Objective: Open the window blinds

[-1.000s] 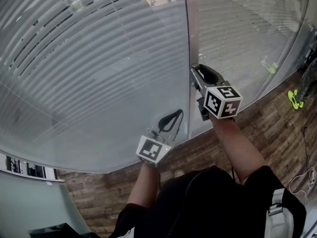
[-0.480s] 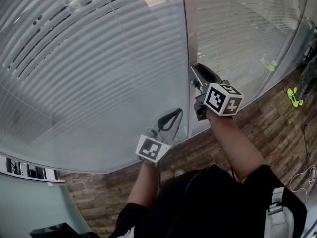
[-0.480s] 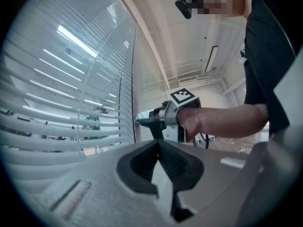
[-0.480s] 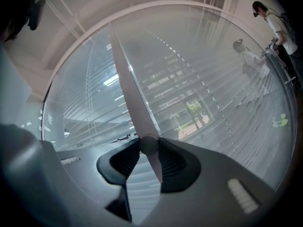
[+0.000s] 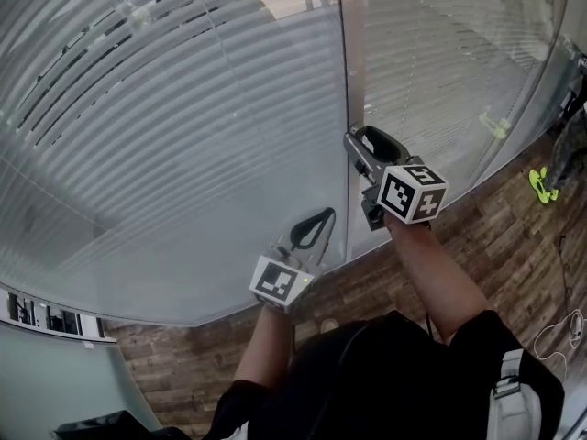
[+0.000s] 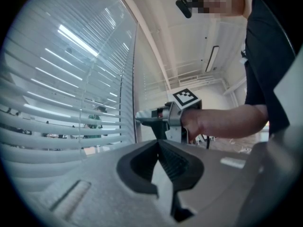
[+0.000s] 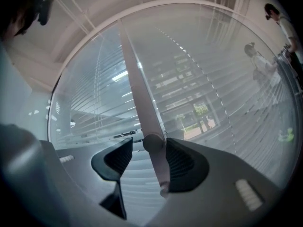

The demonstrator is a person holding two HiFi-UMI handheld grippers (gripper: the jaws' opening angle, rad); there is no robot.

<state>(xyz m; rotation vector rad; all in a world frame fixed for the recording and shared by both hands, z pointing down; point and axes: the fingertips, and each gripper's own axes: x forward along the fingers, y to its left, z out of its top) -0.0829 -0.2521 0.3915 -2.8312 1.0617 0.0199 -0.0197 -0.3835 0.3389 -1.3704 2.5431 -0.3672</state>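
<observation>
Blinds [image 5: 183,136] of light, easily bent slats span the glass ahead of both grippers, and their stiff, slick tilt wand [image 7: 150,126], best pinched low and twisted, hangs between the jaws of the right gripper [image 7: 147,157], which have just been opening and stand apart, while the left gripper [image 6: 158,162] has its jaws pressed together, empty.

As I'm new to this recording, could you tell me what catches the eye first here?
Slatted window blinds fill the wall ahead, slats mostly closed. Their tilt wand hangs between the jaws of the right gripper, which have just been opening; the left gripper sits shut and empty below it.
</observation>
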